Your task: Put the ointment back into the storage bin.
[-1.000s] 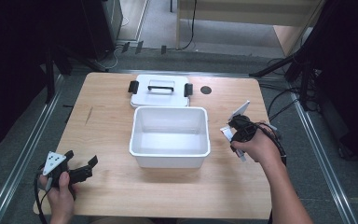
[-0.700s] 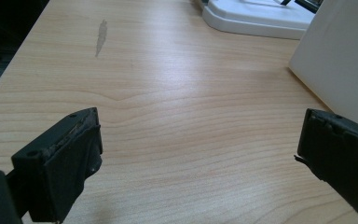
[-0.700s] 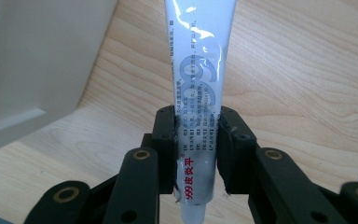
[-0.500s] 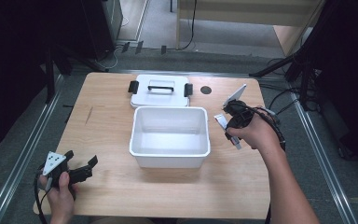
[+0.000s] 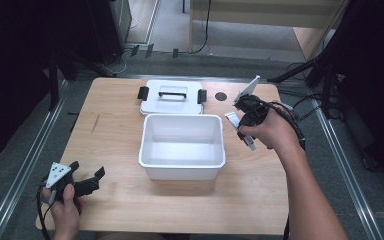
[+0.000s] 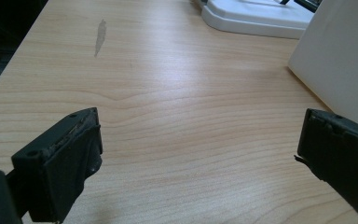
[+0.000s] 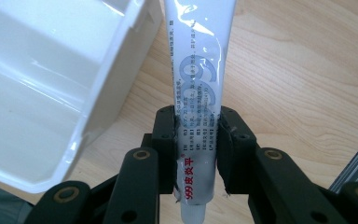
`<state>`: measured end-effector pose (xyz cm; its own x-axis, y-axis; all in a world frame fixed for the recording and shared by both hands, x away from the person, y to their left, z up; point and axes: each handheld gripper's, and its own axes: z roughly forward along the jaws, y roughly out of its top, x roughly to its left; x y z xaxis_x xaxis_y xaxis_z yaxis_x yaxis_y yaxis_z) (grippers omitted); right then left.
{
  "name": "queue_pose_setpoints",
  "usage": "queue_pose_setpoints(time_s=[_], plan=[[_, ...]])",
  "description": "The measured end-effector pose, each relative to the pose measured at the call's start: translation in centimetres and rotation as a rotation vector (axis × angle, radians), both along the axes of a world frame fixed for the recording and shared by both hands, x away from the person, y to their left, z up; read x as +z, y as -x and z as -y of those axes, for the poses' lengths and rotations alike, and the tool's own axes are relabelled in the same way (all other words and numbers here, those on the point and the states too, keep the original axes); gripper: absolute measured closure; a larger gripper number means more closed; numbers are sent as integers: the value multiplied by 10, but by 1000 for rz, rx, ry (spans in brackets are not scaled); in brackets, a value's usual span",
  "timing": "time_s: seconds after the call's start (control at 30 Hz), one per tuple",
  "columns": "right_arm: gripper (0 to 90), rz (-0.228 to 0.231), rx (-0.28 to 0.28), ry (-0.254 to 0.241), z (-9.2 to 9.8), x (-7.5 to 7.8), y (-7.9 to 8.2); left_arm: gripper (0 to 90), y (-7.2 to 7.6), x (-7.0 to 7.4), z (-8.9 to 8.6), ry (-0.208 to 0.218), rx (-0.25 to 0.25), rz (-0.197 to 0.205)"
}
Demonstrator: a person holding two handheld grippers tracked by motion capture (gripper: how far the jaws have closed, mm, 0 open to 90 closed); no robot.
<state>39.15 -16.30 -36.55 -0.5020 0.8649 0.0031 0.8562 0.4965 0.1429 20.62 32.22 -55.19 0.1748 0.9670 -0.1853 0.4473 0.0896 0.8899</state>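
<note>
The right tongs [image 7: 196,140] are clamped on a white ointment tube [image 7: 200,88], held above the tabletop [image 5: 260,190] just beside the right wall of the white bin [image 5: 182,165], which holds nothing. The bin's lid [image 5: 171,97] lies flat behind it. The left tongs [image 6: 200,154] rest wide open and unladen near the tabletop's front left corner.

right gripper [image 5: 244,116] with tube [image 7: 200,93] farther forward

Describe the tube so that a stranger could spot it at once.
Find the white bin in the middle of the wooden table. Just off its right side, the right gripper is shut on a white tube, the lone item with red and grey print.
</note>
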Motion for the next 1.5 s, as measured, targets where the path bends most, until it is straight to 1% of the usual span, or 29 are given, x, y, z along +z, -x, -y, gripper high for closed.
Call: queue_pose_setpoints(time_s=[0.2, 0.33, 0.4, 0.47, 0.53, 0.57, 0.6, 0.67, 0.7, 0.73, 0.77, 0.8, 0.83, 0.87, 0.9, 0.93, 0.97, 1.0, 1.03, 1.07, 1.13, 1.23, 1.37, 1.5], plan=[[721, 16, 9, -13, -10, 14, -1, 5, 0, 0, 0, 0, -1, 0], [722, 20, 30, -26, -17, 18, -1, 5, 0, 0, 0, 0, -2, 0], [721, 17, 42, -23, -22, 19, 0, 5, 0, 0, 0, 1, -2, 0], [721, 23, 61, -28, -25, 19, -1, 5, 0, 0, 0, 1, -3, 0], [721, 18, 85, -39, -29, 19, 0, 5, 0, 0, 0, 1, -3, -1], [721, 18, 85, -39, -29, 19, 0, 5, 0, 0, 0, 1, -3, -1], [720, 11, 118, -48, -33, 19, 1, 5, -1, 0, 0, 1, -4, -1], [720, 10, 129, -52, -35, 19, 2, 5, -1, 0, 0, 0, -5, -2], [720, 11, 169, -59, -39, 19, 3, 5, -1, 0, 0, 1, -5, -2], [720, 11, 169, -59, -39, 19, 3, 5, -1, 0, 0, 1, -5, -2], [720, 4, 202, -67, -42, 18, 4, 5, -1, 0, 0, 1, -6, -2], [720, 6, 216, -66, -44, 18, 5, 5, -1, 0, 0, 1, -6, -2], [720, 6, 216, -66, -44, 18, 5, 5, -1, 0, 0, 1, -6, -2], [720, 5, 239, -68, -47, 18, 7, 5, -1, 0, 0, 1, -6, -2], [719, 11, 285, -70, -50, 18, 8, 5, -1, 0, 0, 0, -6, -2], [719, 14, 300, -73, -51, 17, 9, 5, -1, 0, 0, 0, -6, -2], [719, 20, 324, -69, -52, 17, 9, 5, -1, 0, 0, 1, -6, -2], [719, 33, 361, -65, -54, 17, 11, 5, -1, 0, 0, 1, -6, -2], [718, 37, 379, -66, -55, 17, 12, 5, -1, 0, 0, 1, -6, -2], [718, 49, 415, -68, -57, 16, 13, 5, -1, 0, 0, 2, -6, -2], [718, 75, 479, -55, -60, 16, 16, 5, -1, 0, 0, 1, -6, -3], [717, 97, 569, -44, -65, 14, 20, 5, -1, 0, 0, 1, -6, -2], [716, 114, 652, -27, -71, 11, 23, 5, -1, 0, 0, 1, -7, -2], [716, 120, 690, -42, -75, 9, 24, 5, -1, 0, 0, 1, -7, -2]])
